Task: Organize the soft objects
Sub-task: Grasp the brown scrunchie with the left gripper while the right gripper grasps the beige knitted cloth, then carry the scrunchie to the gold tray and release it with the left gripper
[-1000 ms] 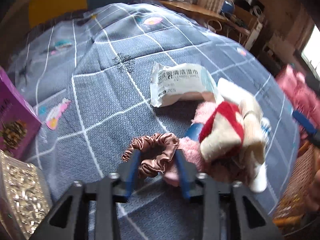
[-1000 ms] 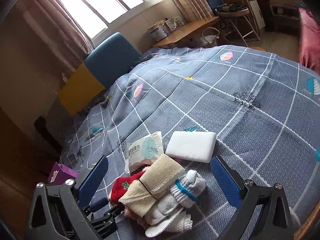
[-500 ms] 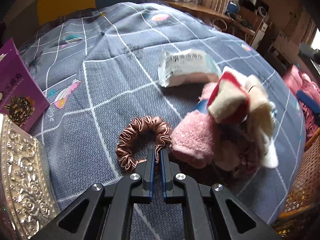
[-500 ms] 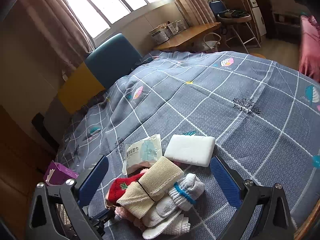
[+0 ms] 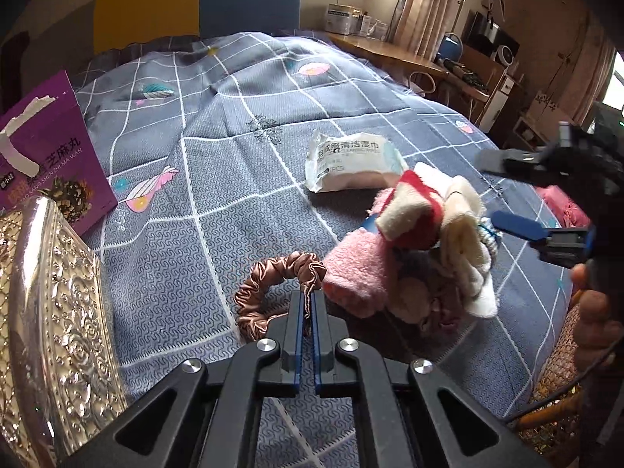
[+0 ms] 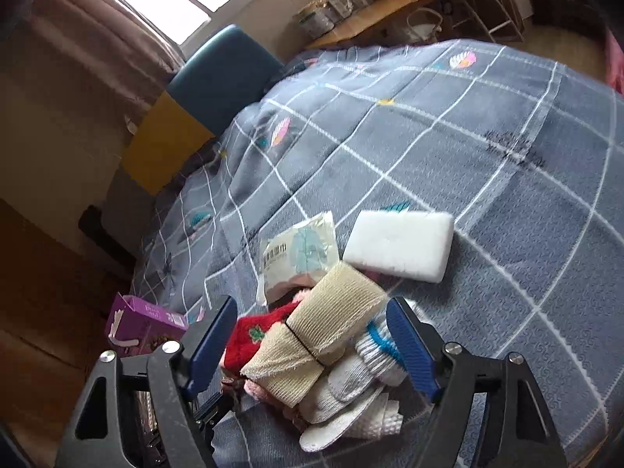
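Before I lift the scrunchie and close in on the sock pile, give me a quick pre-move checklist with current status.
1. Left hand-held gripper shut on the scrunchie: ok.
2. Scrunchie free of the pink sock: not ok, they touch.
3. Right hand-held gripper straddles the beige roll: ok; its jaws have just been closing and stand open, pads not yet pressing.
4. White sponge outside the right jaws: ok.
5. Wipes pack clear of the lift: ok.
6. Room in the silver box: cannot tell.

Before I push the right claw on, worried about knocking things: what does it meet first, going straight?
Probably the beige rolled cloth atop the sock pile, already between the open right claw fingers; the white sponge lies beyond.
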